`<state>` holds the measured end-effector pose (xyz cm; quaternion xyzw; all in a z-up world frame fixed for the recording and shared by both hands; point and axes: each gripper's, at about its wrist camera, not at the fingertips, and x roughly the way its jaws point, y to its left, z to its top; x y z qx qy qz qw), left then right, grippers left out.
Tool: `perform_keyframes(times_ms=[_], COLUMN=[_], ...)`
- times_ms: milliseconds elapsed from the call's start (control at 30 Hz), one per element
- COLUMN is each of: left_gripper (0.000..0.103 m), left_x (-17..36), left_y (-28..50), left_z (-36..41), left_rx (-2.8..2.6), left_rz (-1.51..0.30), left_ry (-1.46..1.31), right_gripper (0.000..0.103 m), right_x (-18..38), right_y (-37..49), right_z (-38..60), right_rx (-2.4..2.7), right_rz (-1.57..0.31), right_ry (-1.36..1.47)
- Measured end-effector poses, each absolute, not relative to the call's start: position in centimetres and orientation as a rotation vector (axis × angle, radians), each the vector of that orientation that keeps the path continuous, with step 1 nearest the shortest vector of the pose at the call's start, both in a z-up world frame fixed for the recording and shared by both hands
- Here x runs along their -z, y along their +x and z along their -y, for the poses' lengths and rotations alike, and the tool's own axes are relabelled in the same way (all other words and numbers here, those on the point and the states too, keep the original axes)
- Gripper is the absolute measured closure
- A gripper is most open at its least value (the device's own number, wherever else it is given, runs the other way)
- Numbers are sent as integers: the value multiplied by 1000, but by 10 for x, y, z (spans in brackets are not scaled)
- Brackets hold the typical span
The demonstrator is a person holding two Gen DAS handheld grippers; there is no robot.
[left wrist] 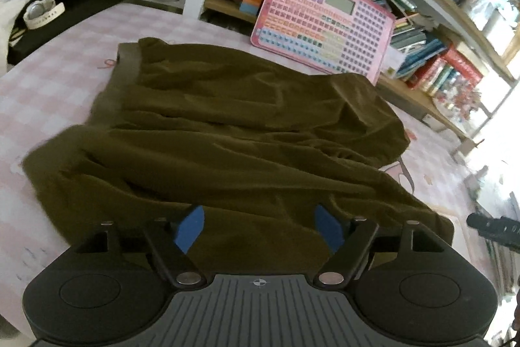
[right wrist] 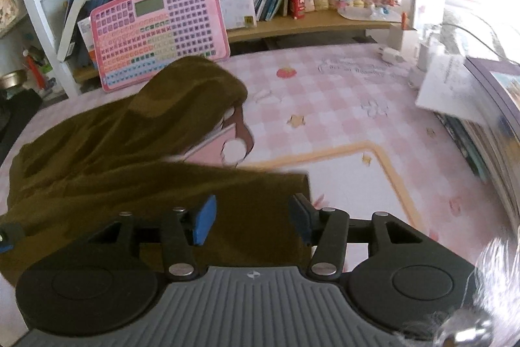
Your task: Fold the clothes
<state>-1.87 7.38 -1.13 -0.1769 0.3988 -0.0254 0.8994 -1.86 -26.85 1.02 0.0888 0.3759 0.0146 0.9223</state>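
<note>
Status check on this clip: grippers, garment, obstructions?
Left hand-held gripper open, empty. Right hand-held gripper open, empty. Olive-brown fabric garment part-folded, rumpled on pink checked mat. Nothing in the way.

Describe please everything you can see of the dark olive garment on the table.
The olive garment is a soft, knit-looking piece of dark olive-brown cloth with a wide ribbed band along its far left edge. It lies wrinkled and partly folded over itself on the pink checked table cover, in front of a pink keyboard toy. The left gripper and right gripper stand open above its near edge; neither pinches it.
</note>
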Motion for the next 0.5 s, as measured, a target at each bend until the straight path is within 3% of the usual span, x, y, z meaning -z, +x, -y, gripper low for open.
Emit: perform_keyframes(times_ms=[333,500], left_gripper=[25,15], left_x=[17,14], left_y=[-19,-30], left_z=[31,57], left_rx=[-101,-162], left_rz=[-869,-882], left_ry=[-333,-290], right_gripper=[47,43], right_x=[6,25], right_y=[94,149], right_z=[341,341], right_rx=[-292,-394], right_rz=[-841,-927], right_ry=[386,518])
